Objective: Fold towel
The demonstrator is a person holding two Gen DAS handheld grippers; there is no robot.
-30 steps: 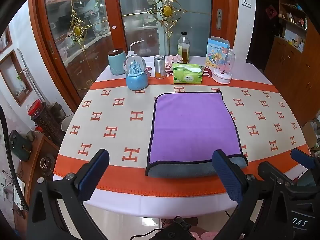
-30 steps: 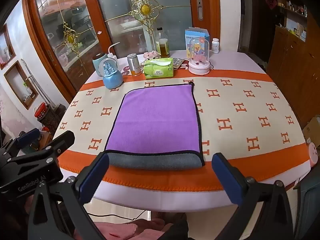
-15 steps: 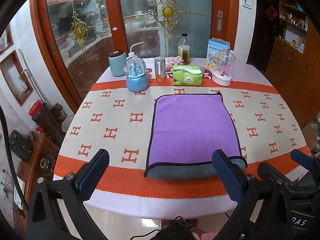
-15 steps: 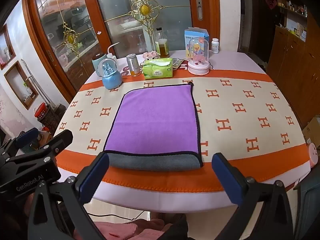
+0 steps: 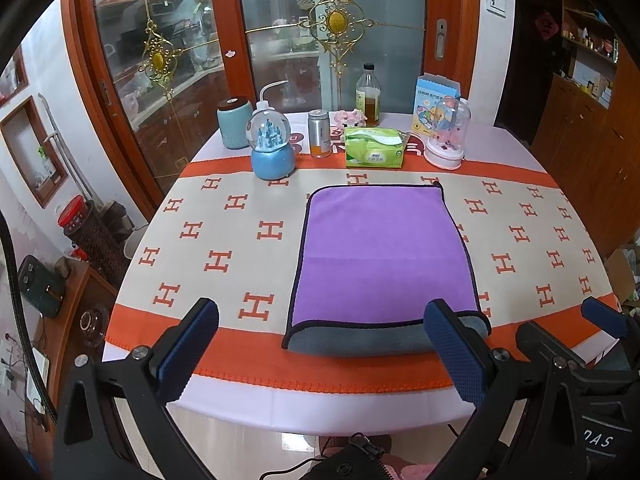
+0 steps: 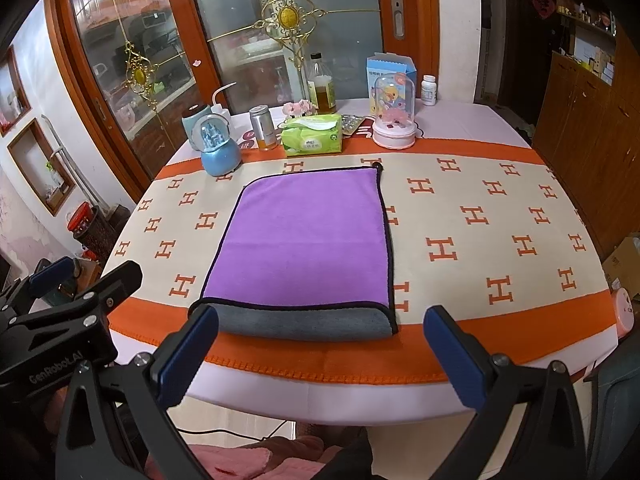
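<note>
A purple towel (image 5: pixel 382 252) with black trim lies flat on the table, its grey underside rolled out along the near edge (image 5: pixel 360 338). It also shows in the right wrist view (image 6: pixel 308 236). My left gripper (image 5: pixel 320 354) is open and empty, held off the table's near edge, left of the towel's middle. My right gripper (image 6: pixel 320 356) is open and empty, in front of the towel's near edge. The right gripper shows at the right of the left wrist view (image 5: pixel 600 320), and the left gripper shows at the left of the right wrist view (image 6: pixel 86 280).
The table wears an orange-bordered cloth with H marks (image 5: pixel 224 260). Along the far side stand a blue snow globe (image 5: pixel 272 148), a metal can (image 5: pixel 319 133), a green tissue pack (image 5: pixel 374 152), a bottle (image 5: pixel 368 96), a pink dome toy (image 5: pixel 446 136) and a teal jar (image 5: pixel 234 122).
Both grippers have drifted back a little from the table, so the towel sits slightly higher in view. The towel has not moved.
</note>
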